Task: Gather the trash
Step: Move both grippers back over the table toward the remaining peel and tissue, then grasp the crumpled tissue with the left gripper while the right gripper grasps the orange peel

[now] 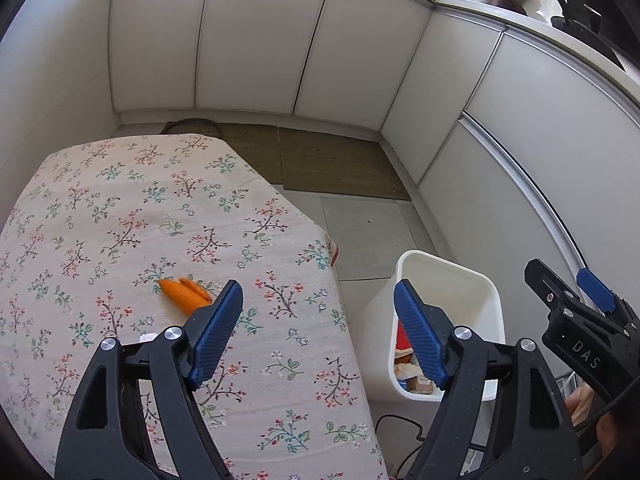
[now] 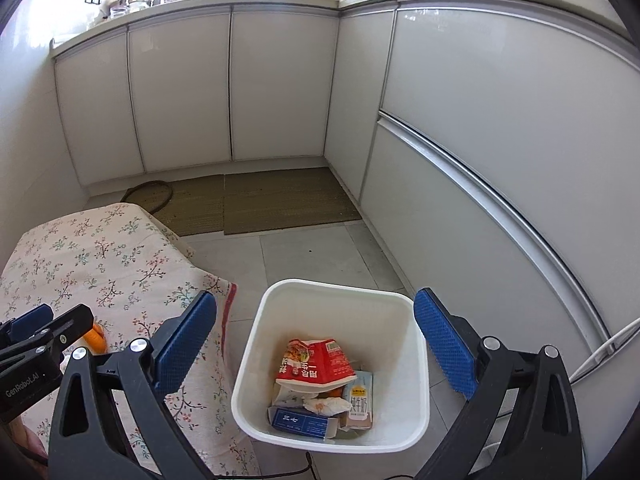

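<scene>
An orange peel (image 1: 184,294) lies on the flowered tablecloth (image 1: 120,208), just left of my left gripper's left fingertip. My left gripper (image 1: 319,292) hangs open over the table's right edge with nothing between its blue pads. A white bin (image 2: 246,364) stands on the floor beside the table. It holds a red packet (image 2: 316,360), a milk carton (image 2: 360,396), a blue box (image 2: 300,420) and crumpled paper. Above the bin, my right gripper (image 2: 316,300) is open and empty. The bin (image 1: 448,280) and my right gripper (image 1: 572,300) also appear in the left wrist view.
White kitchen cabinets (image 2: 280,80) run along the back and right, with a cluttered counter on top. Woven mats (image 2: 280,200) lie on the tiled floor (image 2: 320,252) before them. A black cable (image 1: 400,424) trails on the floor near the bin.
</scene>
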`<move>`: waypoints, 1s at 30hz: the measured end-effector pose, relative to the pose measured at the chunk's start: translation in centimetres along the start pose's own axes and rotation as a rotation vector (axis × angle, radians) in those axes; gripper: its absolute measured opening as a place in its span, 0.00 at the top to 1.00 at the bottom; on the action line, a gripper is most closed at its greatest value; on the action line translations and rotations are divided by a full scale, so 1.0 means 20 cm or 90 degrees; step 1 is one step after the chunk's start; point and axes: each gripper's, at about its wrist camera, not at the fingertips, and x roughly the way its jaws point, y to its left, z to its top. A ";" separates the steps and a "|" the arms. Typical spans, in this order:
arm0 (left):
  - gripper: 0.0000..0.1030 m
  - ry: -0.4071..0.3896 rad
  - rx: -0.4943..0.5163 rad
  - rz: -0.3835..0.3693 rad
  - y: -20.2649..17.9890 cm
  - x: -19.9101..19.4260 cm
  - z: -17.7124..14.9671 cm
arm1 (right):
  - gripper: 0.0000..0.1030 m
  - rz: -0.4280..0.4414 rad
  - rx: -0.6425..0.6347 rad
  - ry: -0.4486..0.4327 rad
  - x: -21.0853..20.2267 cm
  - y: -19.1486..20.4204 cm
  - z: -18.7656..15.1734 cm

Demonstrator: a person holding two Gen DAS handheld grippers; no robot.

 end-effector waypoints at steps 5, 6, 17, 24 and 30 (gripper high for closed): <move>0.27 0.003 -0.014 0.027 0.14 -0.02 -0.01 | 0.07 0.024 -0.023 0.006 0.02 0.14 0.01; 0.27 0.003 -0.019 0.034 0.18 -0.02 -0.01 | 0.07 0.028 -0.029 0.008 0.02 0.18 0.02; 0.27 0.031 -0.093 0.087 0.55 -0.07 -0.03 | 0.07 0.085 -0.117 0.043 0.08 0.59 -0.02; 0.27 0.109 -0.143 0.111 0.76 0.02 -0.11 | 0.07 0.115 -0.149 0.074 0.15 0.78 -0.04; 0.28 0.183 -0.181 0.094 0.81 0.19 -0.22 | 0.07 0.125 -0.163 0.101 0.23 0.87 -0.07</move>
